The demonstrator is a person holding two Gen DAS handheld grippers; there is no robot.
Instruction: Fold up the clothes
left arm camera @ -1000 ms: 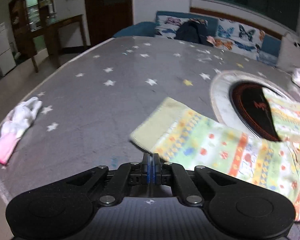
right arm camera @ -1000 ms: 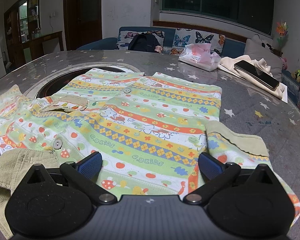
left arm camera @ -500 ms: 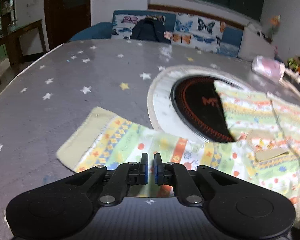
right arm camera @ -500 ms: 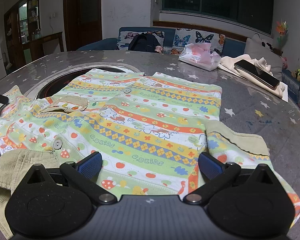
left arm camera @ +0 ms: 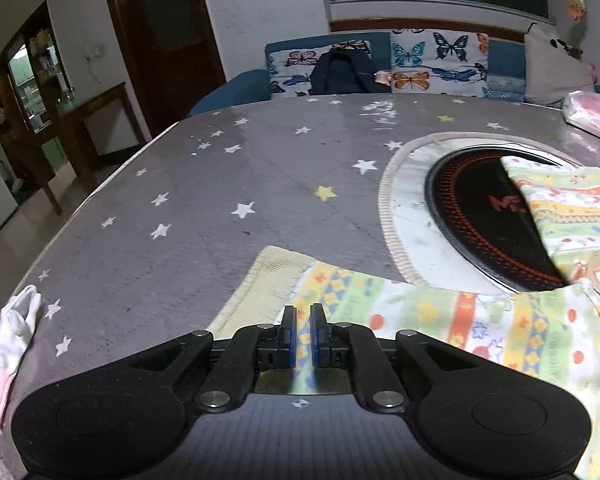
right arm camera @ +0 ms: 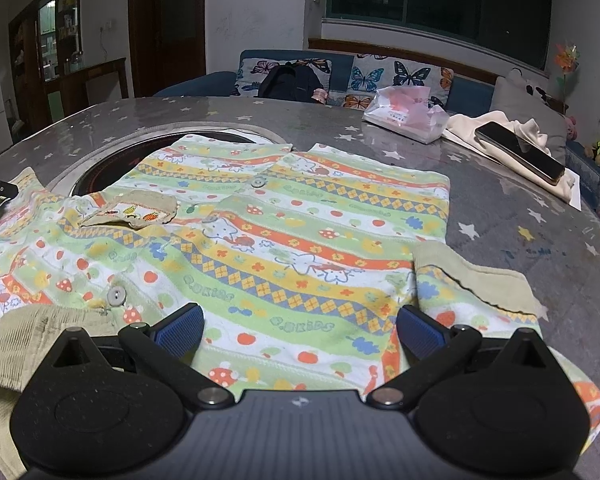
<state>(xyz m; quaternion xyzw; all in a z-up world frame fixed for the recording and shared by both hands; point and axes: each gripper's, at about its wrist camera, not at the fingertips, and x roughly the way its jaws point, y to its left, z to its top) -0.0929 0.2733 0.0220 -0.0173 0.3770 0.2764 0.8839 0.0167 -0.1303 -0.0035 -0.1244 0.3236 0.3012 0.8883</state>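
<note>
A child's striped, patterned shirt [right arm camera: 284, 240] lies flat on the grey star-print table [left arm camera: 204, 216]. Its left sleeve [left arm camera: 380, 312], with a beige ribbed cuff [left arm camera: 260, 292], lies in the left wrist view. My left gripper [left arm camera: 303, 320] hovers over that sleeve just behind the cuff, its jaws nearly closed with a narrow gap and nothing between them. My right gripper [right arm camera: 300, 326] is wide open above the shirt's lower hem, between the beige collar [right arm camera: 40, 328] and the right sleeve cuff [right arm camera: 476, 280].
A round black hotplate with a pale rim [left arm camera: 476, 216] sits under the shirt's far side. A white and pink glove [left arm camera: 8, 336] lies at the left table edge. A pink plastic bag [right arm camera: 404, 114], a cream cloth and a phone [right arm camera: 520, 152] lie at the far right.
My left gripper has swung over the left sleeve and its jaws have parted from fully shut to a narrow gap. The right gripper and the shirt have not moved.
</note>
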